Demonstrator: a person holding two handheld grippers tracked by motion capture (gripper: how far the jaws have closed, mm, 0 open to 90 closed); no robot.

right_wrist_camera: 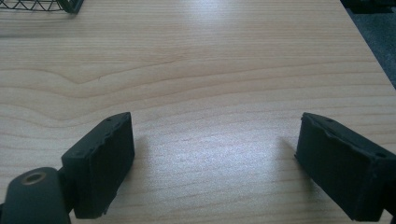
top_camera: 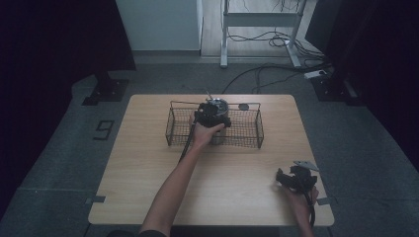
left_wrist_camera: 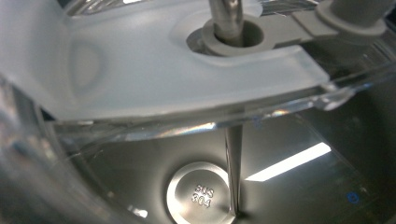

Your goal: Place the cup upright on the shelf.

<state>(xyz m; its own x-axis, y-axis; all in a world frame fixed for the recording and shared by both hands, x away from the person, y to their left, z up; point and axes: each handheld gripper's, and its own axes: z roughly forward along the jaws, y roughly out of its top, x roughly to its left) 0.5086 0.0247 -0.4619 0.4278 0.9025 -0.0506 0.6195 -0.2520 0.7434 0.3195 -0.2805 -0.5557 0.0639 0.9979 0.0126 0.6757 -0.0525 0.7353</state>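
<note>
At frame centre, the left claw (top_camera: 212, 114) hung inside the black wire basket (top_camera: 174, 129) over a steel cup with a clear lid (left_wrist_camera: 140, 79) — its grip unreadable. The right claw (right_wrist_camera: 215, 163) rested wide open, empty, on the pale wooden desk (top_camera: 148, 168) — lower right.

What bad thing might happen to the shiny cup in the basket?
The left gripper is right on the steel cup inside the wire basket, so lifting may knock its walls. The cup's clear lid and thin metal rod could snag or slip. The right gripper sits open far off, so it probably cannot steady anything.
</note>
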